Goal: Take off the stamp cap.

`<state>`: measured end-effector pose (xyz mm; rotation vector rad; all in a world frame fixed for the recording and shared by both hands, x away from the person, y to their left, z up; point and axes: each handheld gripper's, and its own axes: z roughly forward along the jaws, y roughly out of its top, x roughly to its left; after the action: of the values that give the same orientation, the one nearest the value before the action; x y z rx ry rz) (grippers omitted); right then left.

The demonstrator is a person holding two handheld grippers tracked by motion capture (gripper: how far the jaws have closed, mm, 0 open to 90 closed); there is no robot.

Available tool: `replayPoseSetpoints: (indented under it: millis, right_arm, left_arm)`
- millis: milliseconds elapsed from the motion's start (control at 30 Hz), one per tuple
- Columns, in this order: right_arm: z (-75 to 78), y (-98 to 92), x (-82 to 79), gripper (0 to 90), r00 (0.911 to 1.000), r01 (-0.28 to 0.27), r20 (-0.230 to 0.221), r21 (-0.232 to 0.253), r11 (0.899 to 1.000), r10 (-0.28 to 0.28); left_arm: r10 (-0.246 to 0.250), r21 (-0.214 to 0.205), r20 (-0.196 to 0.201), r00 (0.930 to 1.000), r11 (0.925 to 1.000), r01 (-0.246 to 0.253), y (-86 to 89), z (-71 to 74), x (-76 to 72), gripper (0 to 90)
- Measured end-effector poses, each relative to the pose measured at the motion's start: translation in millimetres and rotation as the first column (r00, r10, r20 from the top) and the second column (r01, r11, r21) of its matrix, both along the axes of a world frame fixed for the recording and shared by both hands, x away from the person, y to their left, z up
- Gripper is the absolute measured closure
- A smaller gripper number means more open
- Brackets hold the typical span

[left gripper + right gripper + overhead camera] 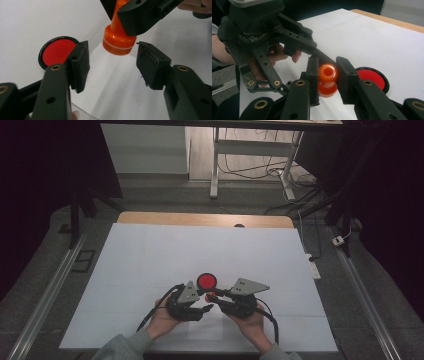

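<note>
My right gripper [328,72] is shut on the neck of an orange stamp [328,75], which it holds upright just above the table. In the high view the stamp [211,295] sits at the right gripper's [212,296] tips, near the table's front middle. My left gripper [112,57] is open, its jaws level with the stamp's round base [117,41] and apart from it, over a small white sheet [112,85]. A round red ink pad [206,281] with a black rim lies just behind both grippers. It also appears as the ink pad [58,51] at the left and the ink pad [372,77] at the right.
A large white cover [200,247] spreads over the wooden table [205,218]. Beyond the far edge stand white desk legs [215,165] and floor cables. A power strip [314,269] lies off the right edge. Both hands rest near the front edge.
</note>
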<state>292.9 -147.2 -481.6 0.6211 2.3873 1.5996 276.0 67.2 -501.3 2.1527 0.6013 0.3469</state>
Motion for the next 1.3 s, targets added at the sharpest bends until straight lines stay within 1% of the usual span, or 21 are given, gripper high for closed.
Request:
replayPoseSetpoints:
  millis: [67, 133, 233, 533, 933, 1300]
  right_arm:
    - [0.0, 0.0, 0.0, 71.9, 1.0000, 0.000, 0.000, 0.000, 1.000, 0.000]
    - [-0.1, -0.1, 0.1, 71.9, 1.0000, 0.001, -0.001, 0.000, 1.000, -0.001]
    - [0.0, -0.1, 0.0, 71.9, 1.0000, 0.000, 0.000, 0.000, 1.000, 0.000]
    - [-0.2, -0.2, 0.1, 71.9, 1.0000, 0.000, -0.001, 0.000, 1.000, 0.000]
    - [-0.7, 0.2, 0.0, 71.9, 1.0000, -0.001, -0.002, -0.001, 1.000, 0.001]
    - [-1.2, 1.0, -0.4, 71.9, 1.0000, -0.002, -0.002, 0.003, 1.000, 0.002]
  left_arm:
    - [-0.004, 0.002, 0.004, 1.0000, 1.0000, 0.004, -0.5, 0.1, -0.1, 45.6]
    - [-0.005, 0.004, 0.006, 1.0000, 1.0000, 0.005, -0.6, 0.0, 0.1, 48.9]
    - [-0.008, 0.007, 0.008, 0.9999, 1.0000, 0.007, -0.9, -0.3, 0.2, 51.2]
    - [-0.010, 0.010, 0.015, 0.9998, 0.9999, 0.010, -1.0, -0.2, -0.3, 55.5]
    - [-0.014, 0.009, 0.023, 0.9996, 0.9999, 0.014, -1.9, -0.5, -1.3, 59.0]
    - [-0.022, 0.017, 0.027, 0.9994, 0.9996, 0.021, -2.1, -0.5, -1.6, 62.2]
